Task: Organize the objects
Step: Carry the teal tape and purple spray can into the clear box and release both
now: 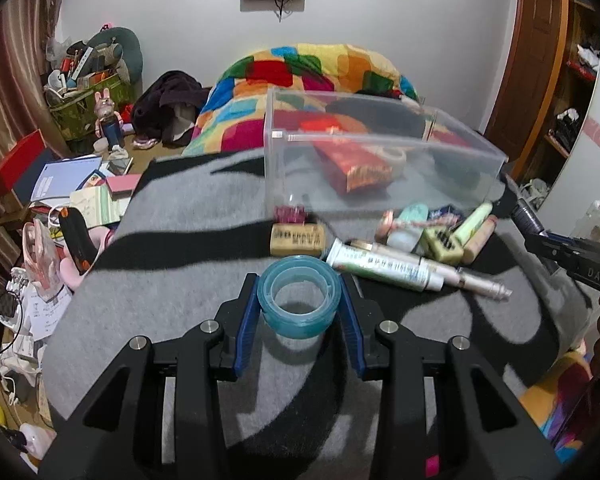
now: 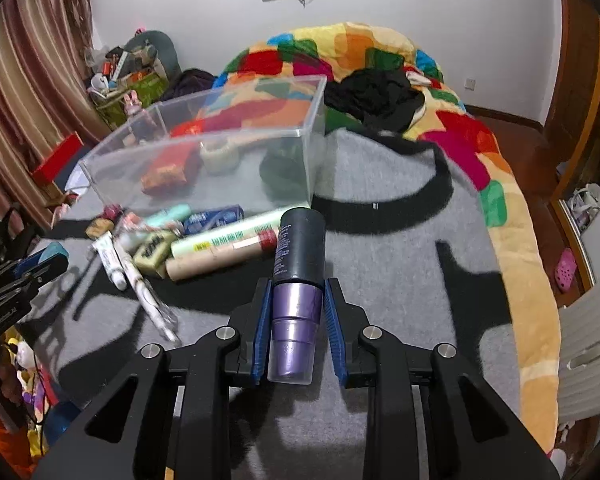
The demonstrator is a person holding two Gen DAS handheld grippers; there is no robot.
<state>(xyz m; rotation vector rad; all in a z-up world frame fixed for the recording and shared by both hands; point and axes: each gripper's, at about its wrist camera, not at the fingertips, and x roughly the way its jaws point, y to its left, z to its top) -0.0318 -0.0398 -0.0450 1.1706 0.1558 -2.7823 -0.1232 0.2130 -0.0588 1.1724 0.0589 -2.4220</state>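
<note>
My left gripper [image 1: 299,294] is shut on a blue-green roll of tape [image 1: 299,297], held above the grey blanket. My right gripper [image 2: 296,300] is shut on a dark bottle with a purple cap [image 2: 298,276], gripped at the cap. A clear plastic box [image 1: 380,160] stands further back on the blanket and holds a red packet [image 1: 354,162], a pale tape roll [image 2: 220,156] and a dark object [image 2: 280,172]. In front of the box lies a pile: tubes [image 1: 384,266], an eraser [image 1: 297,239], a green stick [image 2: 228,236] and small items.
The grey blanket [image 2: 400,240] covers a bed with a colourful quilt [image 2: 460,140] and black clothes [image 2: 376,96] behind. Cluttered books and boxes [image 1: 72,192] lie on the floor to the left. A wardrobe [image 1: 548,80] stands at the right.
</note>
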